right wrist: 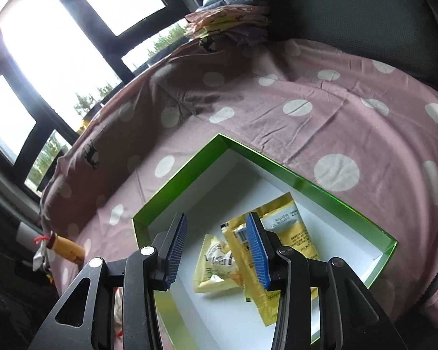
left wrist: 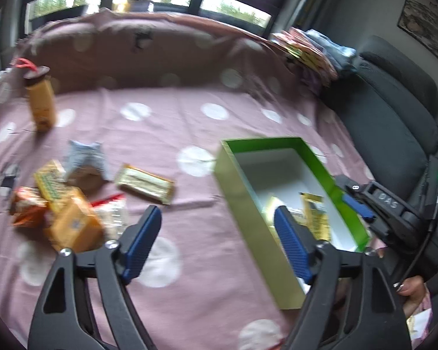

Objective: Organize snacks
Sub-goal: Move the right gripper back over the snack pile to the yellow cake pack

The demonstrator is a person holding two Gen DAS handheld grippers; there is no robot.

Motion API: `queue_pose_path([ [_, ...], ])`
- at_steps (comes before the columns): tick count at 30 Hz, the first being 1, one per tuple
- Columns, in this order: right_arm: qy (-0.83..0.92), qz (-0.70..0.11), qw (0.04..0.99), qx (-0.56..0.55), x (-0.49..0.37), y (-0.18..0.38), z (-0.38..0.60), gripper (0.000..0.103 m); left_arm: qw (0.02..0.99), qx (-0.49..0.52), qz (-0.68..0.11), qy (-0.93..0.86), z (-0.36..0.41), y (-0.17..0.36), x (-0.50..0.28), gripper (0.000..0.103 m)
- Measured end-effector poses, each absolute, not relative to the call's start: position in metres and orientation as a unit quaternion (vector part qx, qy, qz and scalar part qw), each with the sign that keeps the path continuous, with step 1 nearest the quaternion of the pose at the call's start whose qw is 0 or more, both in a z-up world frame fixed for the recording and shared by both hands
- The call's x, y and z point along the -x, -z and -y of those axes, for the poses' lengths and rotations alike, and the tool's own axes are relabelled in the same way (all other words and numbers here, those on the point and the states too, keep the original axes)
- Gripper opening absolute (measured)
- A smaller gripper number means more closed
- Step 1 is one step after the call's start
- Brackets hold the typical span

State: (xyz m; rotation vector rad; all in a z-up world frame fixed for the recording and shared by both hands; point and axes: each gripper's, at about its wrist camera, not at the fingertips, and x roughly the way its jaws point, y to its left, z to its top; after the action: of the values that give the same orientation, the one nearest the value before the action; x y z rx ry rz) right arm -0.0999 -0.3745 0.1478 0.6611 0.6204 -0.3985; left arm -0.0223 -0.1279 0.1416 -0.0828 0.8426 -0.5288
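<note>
Hovering over the polka-dot cloth, the left gripper spreads wide and empty; a heap of snack packets and a wafer bar lie loose, outside the green box. From the right wrist, the right gripper gapes empty above two yellow packets already boxed. Judging by this, most sorting remains.

My left view smears the snack pile into blur; my right tongs hide part of the yellow packets.
</note>
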Motion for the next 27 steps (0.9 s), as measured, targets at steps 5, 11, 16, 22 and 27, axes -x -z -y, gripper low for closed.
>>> queue_pose_path([
  [5, 0.162, -0.290, 0.900, -0.283, 0.087, -0.156, 0.342, 0.046, 0.898, 0.062, -0.392, 0.191, 0.071, -0.130, 0.021, 0.086],
  [11, 0.109, -0.318, 0.912, -0.235, 0.061, -0.151, 0.296, 0.059, 0.897, 0.109, -0.403, 0.143, 0.017, -0.114, 0.016, 0.086],
  [16, 0.092, -0.352, 0.909, -0.202, 0.043, -0.140, 0.266, 0.060, 0.892, 0.118, -0.425, 0.099, -0.013, -0.102, 0.009, 0.086],
  [22, 0.043, -0.377, 0.904, -0.196, 0.025, -0.127, 0.233, 0.060, 0.861, 0.158, -0.476, 0.087, -0.035, -0.076, -0.006, 0.086],
  [27, -0.020, -0.414, 0.887, -0.203, 0.006, -0.109, 0.200, 0.060, 0.835, 0.186, -0.508, 0.097, -0.039, -0.060, -0.013, 0.086],
])
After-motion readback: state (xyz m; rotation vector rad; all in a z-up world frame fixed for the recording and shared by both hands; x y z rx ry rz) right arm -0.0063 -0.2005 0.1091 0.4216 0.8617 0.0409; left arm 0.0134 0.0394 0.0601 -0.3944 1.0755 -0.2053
